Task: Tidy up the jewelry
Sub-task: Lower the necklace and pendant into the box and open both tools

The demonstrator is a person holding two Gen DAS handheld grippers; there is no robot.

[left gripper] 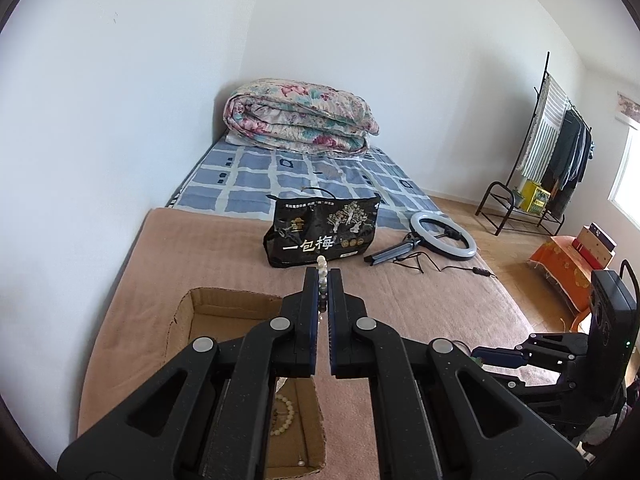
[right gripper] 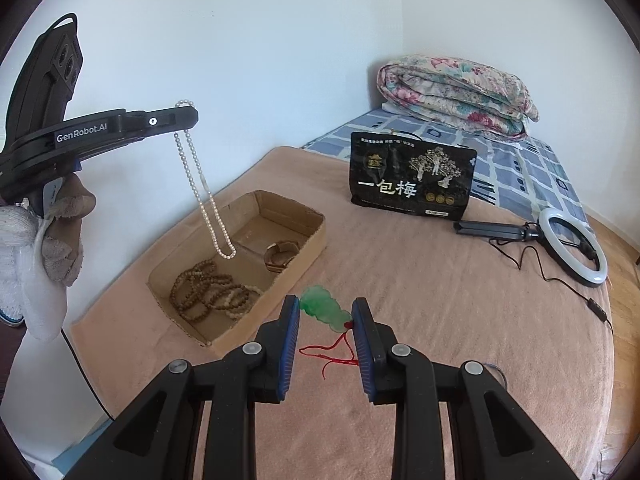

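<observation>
A big bed [right gripper: 460, 300] with a tan blanket fills the room. The cardboard box [right gripper: 240, 264] sits on it near the wall. Behind the box stands a black bag [right gripper: 412, 184], and a ring light [right gripper: 572, 244] lies beside the bag. Inside the box are brown beads [right gripper: 204, 288] and a bangle [right gripper: 282, 254]. Above the box, the left hand-held gripper [right gripper: 188, 114] is pressed together on a pearl necklace [right gripper: 208, 200] that hangs down. Just in front of the box, the right hand-held gripper [right gripper: 326, 312] pinches a green pendant [right gripper: 322, 306] with a red cord [right gripper: 332, 354].
</observation>
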